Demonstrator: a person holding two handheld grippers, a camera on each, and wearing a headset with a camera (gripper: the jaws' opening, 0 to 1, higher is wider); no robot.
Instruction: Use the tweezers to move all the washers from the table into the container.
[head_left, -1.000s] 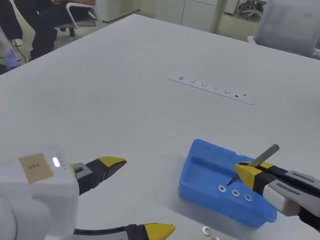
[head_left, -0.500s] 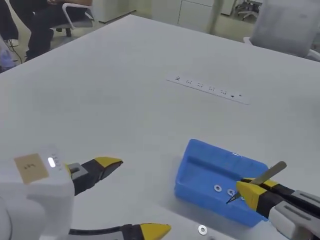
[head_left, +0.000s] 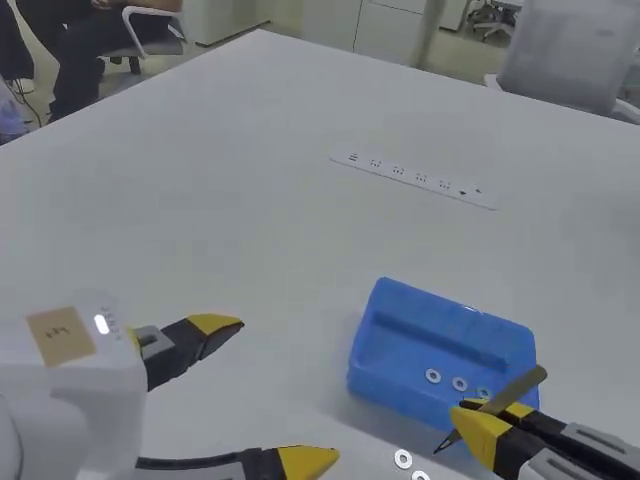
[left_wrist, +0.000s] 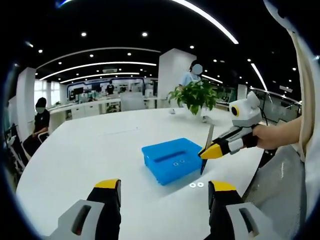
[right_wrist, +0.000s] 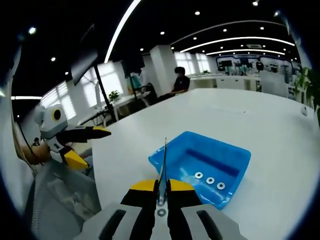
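A blue container (head_left: 440, 345) sits on the white table (head_left: 250, 200) with three washers (head_left: 458, 383) in it. Two more washers (head_left: 403, 459) lie on the table just in front of its near wall. My right gripper (head_left: 478, 420) is shut on thin metal tweezers (head_left: 512, 386); their tip hangs over the near wall, close to the loose washers. The right gripper view looks along the tweezers (right_wrist: 164, 162) between shut jaws (right_wrist: 160, 186) at the container (right_wrist: 202, 165). My left gripper (head_left: 283, 392) stands open, holding nothing, left of the container (left_wrist: 172, 159); its own view also shows the loose washers (left_wrist: 196, 185).
A flush socket strip (head_left: 415, 178) lies in the table beyond the container. Office chairs (head_left: 150, 30) stand past the far edge. A potted plant (left_wrist: 195, 95) stands on the table's far end, and people are around the room.
My right gripper has drawn the tweezers back out of the container, toward me and down to the loose washers on the table. The left gripper has stayed put.
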